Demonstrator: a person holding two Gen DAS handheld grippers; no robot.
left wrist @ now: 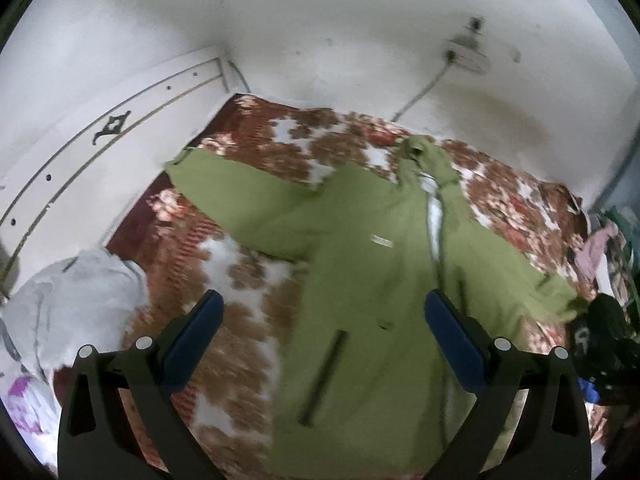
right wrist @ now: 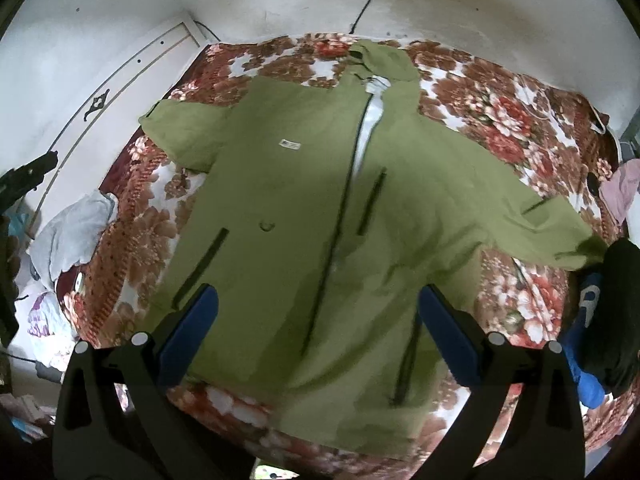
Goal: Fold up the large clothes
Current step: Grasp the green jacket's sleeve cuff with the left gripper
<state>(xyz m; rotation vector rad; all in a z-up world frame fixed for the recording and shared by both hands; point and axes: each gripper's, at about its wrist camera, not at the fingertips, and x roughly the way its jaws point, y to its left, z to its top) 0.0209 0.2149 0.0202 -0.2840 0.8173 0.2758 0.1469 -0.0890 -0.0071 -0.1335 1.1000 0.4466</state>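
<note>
Two grippers are hanging over the bed, and you are holding both with their blue pads spread wide and nothing between them. Your left gripper (left wrist: 322, 320) is hovering above the lower left panel of the green jacket (right wrist: 320, 200), beside the bare floral blanket (left wrist: 240, 280); your right gripper (right wrist: 318, 312) is hovering over the hem, close to the dark centre zipper (right wrist: 340, 216).

Nearest you, the hem is lying flat along the bed's front edge, with the slanted pocket slits showing on both panels. Further up, the body is resting face up and spread out, zipped most of the way, with a white lining peeking through at the chest. Both sleeves are stretching outward: the left sleeve (right wrist: 180, 132) is reaching toward the white headboard (left wrist: 100, 128), and the right sleeve (right wrist: 540, 216) is running toward a dark garment (right wrist: 620, 300) at the bed's right edge. Farthest away, the hood (right wrist: 384, 56) is lying near the wall.

Judging from this, you are only at the start: the laying out looks done, but no fold is showing yet. Sleeves, sides and the lengthwise fold are all waiting for you. A grey garment (right wrist: 72, 232) is sitting crumpled on the left, apparently also unfolded.
</note>
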